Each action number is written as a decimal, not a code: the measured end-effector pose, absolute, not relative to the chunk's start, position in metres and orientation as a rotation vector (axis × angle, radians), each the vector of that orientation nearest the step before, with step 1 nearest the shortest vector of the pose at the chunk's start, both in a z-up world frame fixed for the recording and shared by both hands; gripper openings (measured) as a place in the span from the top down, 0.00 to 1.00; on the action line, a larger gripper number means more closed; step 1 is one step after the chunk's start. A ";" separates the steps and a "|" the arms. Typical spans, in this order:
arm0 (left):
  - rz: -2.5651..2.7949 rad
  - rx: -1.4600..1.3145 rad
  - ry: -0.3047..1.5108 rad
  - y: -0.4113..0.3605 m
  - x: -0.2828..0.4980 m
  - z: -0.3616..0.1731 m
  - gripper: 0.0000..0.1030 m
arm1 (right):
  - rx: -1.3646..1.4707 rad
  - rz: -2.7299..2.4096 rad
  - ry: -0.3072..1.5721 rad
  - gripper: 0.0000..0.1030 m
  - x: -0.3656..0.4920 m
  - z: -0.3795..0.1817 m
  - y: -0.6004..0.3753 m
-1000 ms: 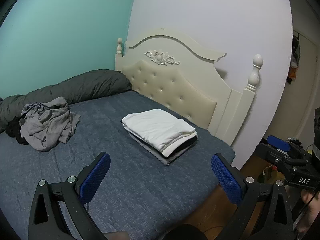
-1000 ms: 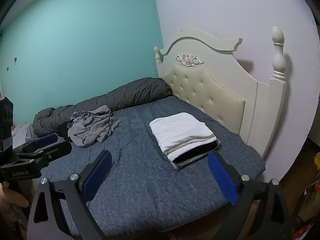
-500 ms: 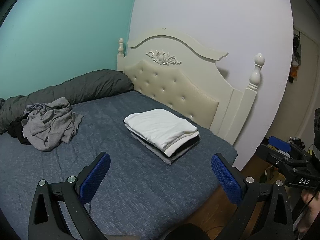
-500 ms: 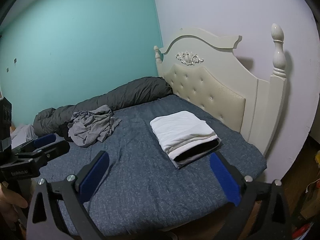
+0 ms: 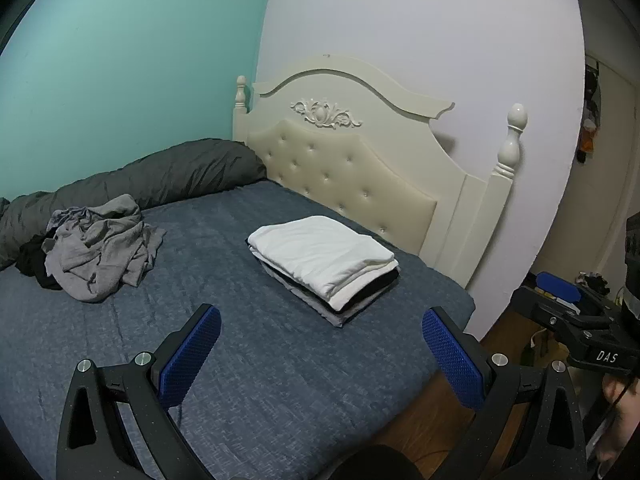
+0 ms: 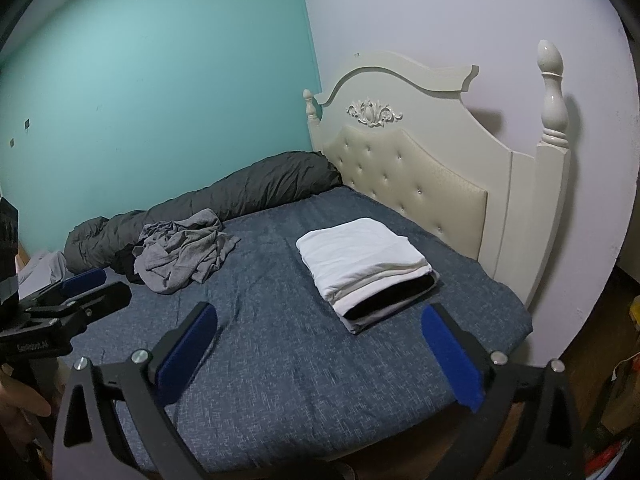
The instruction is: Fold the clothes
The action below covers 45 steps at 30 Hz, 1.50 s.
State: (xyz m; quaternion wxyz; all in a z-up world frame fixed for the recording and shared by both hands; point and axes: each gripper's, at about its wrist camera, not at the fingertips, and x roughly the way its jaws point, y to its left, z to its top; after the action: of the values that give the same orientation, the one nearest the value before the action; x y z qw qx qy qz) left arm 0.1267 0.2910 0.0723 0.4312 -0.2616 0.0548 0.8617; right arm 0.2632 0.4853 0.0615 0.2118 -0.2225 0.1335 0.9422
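A neat stack of folded clothes [image 5: 324,258] [image 6: 366,262], white on top with black and grey beneath, lies on the blue bed [image 5: 248,360] [image 6: 280,360] near the headboard. A crumpled pile of grey clothes [image 5: 100,246] [image 6: 182,254] with something black under it lies further left. My left gripper [image 5: 320,354] hangs open over the bed's near edge, empty. Beside it my right gripper [image 6: 318,354] is also open and empty, short of the stack. Each gripper shows at the edge of the other's view: the right gripper [image 5: 576,320], the left gripper [image 6: 64,308].
A dark rolled duvet [image 5: 160,178] [image 6: 240,194] runs along the teal wall. The cream headboard [image 5: 360,168] [image 6: 420,168] with tall posts closes the bed's right end. Wooden floor [image 5: 440,412] and clutter [image 6: 624,380] lie right of the bed.
Both grippers have drawn back and risen slightly, so the bed and both clothes heaps sit a little further off. Their jaws stayed open.
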 end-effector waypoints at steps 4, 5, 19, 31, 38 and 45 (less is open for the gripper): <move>2.147 -0.653 0.134 0.292 0.127 0.071 0.00 | -0.624 2.619 0.373 0.00 0.262 0.061 0.485; 2.149 -0.652 0.133 0.292 0.127 0.071 0.00 | -0.625 2.618 0.374 0.01 0.262 0.060 0.485; 2.152 -0.658 0.138 0.290 0.126 0.070 0.00 | -0.634 2.615 0.375 0.00 0.262 0.058 0.486; 2.156 -0.670 0.130 0.290 0.124 0.069 0.00 | -0.636 2.613 0.375 0.00 0.262 0.057 0.486; 2.154 -0.670 0.123 0.289 0.124 0.068 0.00 | -0.643 2.615 0.380 0.00 0.262 0.055 0.485; 2.154 -0.668 0.122 0.289 0.124 0.066 0.00 | -0.645 2.615 0.378 0.00 0.261 0.055 0.483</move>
State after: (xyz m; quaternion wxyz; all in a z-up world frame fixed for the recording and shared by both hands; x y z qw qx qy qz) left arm 0.1243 0.2890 0.0664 0.4275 -0.2674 0.0488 0.8622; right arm 0.2612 0.4835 0.0549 0.2095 -0.2320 0.1361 0.9401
